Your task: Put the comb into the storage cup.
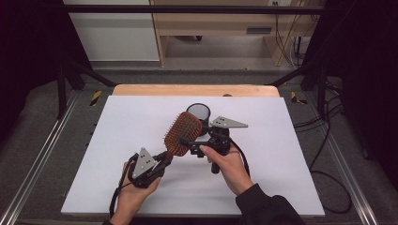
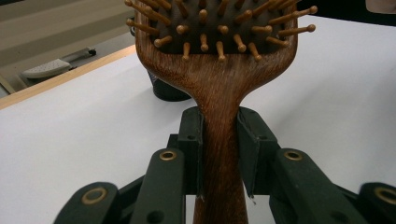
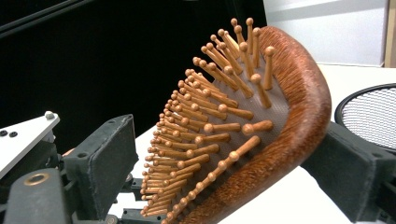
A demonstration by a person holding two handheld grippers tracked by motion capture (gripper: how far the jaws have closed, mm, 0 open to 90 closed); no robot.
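At frame center, the left tool (image 1: 165, 159) pinches the wooden hairbrush (image 1: 182, 133) by its handle above the white counter (image 1: 131, 122); the right tool (image 1: 187, 142) straddles its head, jaws spread.

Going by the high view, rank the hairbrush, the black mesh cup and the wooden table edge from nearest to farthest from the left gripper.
1. Hairbrush: its handle is clamped in the left gripper, head up and to the right.
2. Black mesh cup: just beyond the brush head, mid-table.
3. Wooden table edge: along the far side, past the white sheet.
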